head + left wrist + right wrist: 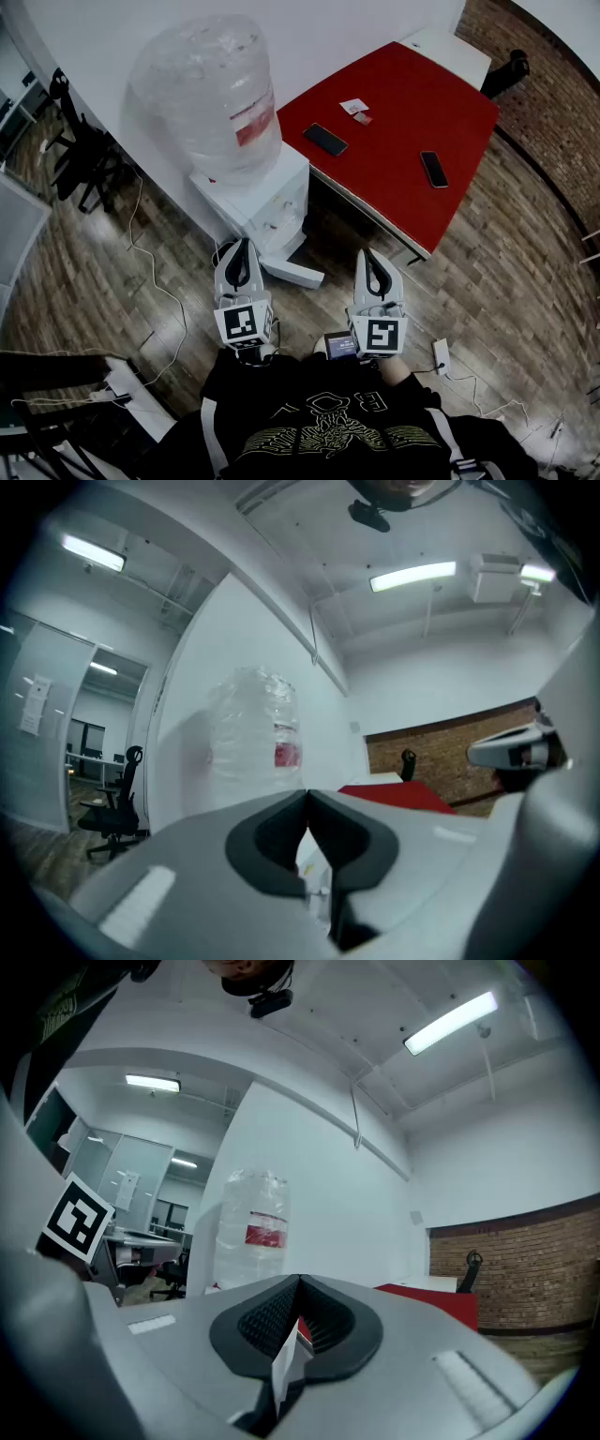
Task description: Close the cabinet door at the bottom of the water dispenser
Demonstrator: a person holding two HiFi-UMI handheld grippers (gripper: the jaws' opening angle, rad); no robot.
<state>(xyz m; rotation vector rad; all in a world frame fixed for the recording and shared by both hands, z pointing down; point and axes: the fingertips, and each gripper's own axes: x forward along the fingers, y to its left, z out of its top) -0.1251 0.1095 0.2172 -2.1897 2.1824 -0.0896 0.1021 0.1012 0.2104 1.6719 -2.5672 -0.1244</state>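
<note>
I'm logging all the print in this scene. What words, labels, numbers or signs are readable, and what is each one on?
Shirt: "BO", upside down, only partly legible.
Red label on the water bottle: too blurred to read.
Card on the red table: too small to read.
Square markers on the left gripper and right gripper: patterns only, no words.

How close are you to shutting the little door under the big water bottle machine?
Nothing looks done yet: the white cabinet door at the foot of the white water dispenser stands swung open. In hand: the left tool and right tool are both shut and empty, held level, short of the door and touching nothing. Left to do: reach the door and push it closed.
</note>
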